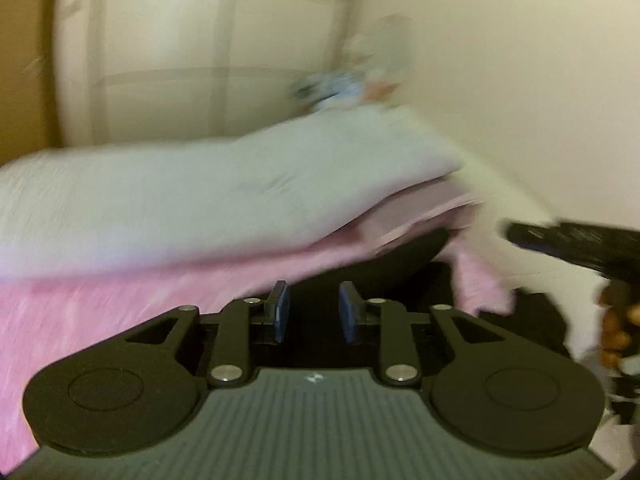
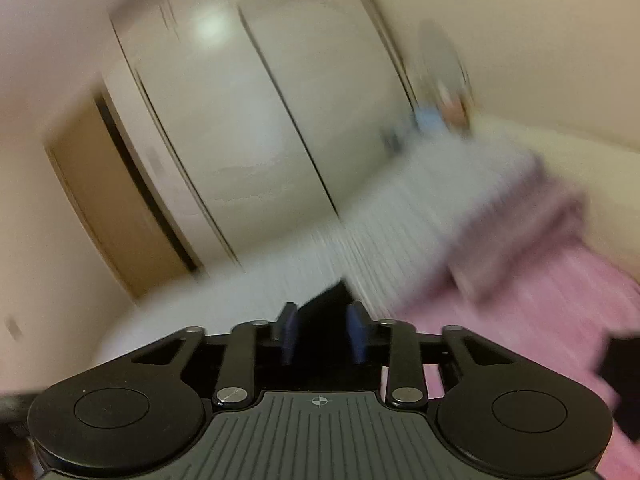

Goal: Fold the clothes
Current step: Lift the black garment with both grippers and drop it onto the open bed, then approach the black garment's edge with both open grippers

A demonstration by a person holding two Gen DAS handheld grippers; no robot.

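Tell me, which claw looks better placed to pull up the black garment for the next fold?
Probably the left claw: black garment lies right ahead of its gapped fingers. The right claw has dark cloth between its fingers, but blur hides any grip.

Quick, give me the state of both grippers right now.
Left gripper: open, nothing between its fingers; a black garment lies just ahead.
Right gripper: dark cloth sits between its fingers; the blur hides whether it is clamped.

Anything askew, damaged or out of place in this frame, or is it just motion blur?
Mostly blur. Nothing looks spilled or damaged. The white quilt lies heaped with a corner overhanging the pink sheet, but that may be ordinary bedding. Dark fabric sits ahead of the left gripper; whether it is gripped is unclear.
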